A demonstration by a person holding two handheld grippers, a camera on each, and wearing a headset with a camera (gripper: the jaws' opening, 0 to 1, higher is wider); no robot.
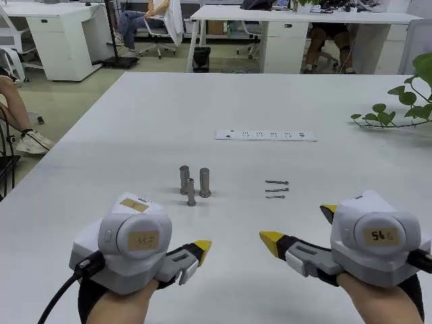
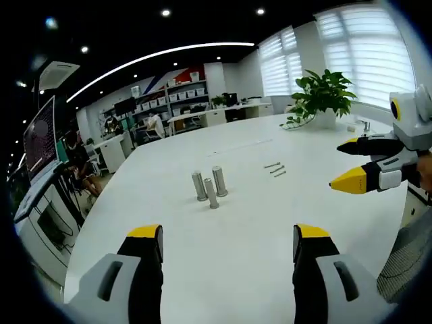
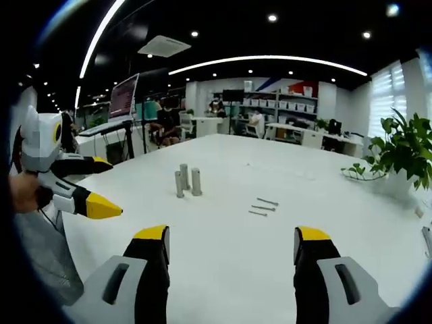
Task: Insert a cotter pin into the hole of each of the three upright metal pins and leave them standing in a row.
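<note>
**Both tongs open and empty; pins and cotter pins lie apart on the tabletop**

The left tongs (image 2: 228, 233) are spread wide, with nothing between the yellow-tipped jaws. The right tongs (image 3: 231, 234) are just as wide open and also hold nothing. In the head view both are held low at the near side of the white tabletop (image 1: 236, 297), one on each side. Their tips point inward toward each other, with a bare gap between them.

Farther out, the three metal pins (image 1: 191, 192) stand upright in a tight cluster left of centre. Two are at the back and a shorter-looking one is in front, so they form a triangle rather than a row.

To their right, well apart from them, the three cotter pins (image 1: 277, 190) lie flat and roughly parallel, one behind another. None is in a pin.

Beyond both groups a white power strip (image 1: 265, 135) lies across the tabletop. A leafy plant (image 1: 405, 101) trails in at the far right edge.
</note>
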